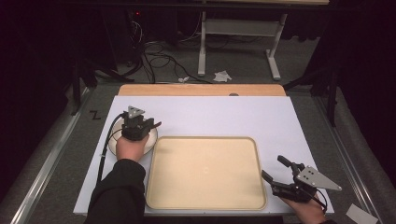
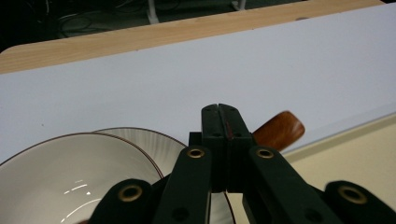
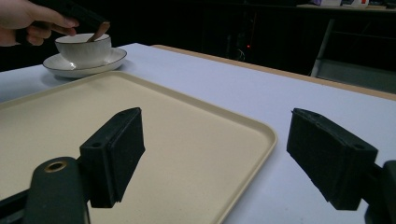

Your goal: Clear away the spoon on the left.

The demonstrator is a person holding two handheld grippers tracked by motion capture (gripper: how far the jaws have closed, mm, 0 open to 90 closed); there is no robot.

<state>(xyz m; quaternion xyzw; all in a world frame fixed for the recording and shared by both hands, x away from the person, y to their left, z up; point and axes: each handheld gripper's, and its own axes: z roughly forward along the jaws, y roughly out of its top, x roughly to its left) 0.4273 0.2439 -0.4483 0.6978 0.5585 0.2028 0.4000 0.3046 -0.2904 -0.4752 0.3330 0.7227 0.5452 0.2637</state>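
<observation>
Clamping a wooden spoon (image 2: 280,130) over the cup (image 3: 83,49) at upper left, the left hand-held gripper (image 2: 222,116) must lift it clear next; right hand-held gripper (image 3: 215,154) waits apart, empty.

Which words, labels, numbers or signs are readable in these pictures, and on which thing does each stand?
"Z": a black mark on the grey floor strip left of the white table.
Nothing readable on the beige plastic tray, the white gold-rimmed bowl or its saucer.

The left gripper (image 2: 222,140) hides most of the wooden spoon (image 2: 280,130); the bowl (image 2: 70,177) runs off the frame at seven o'clock.
</observation>
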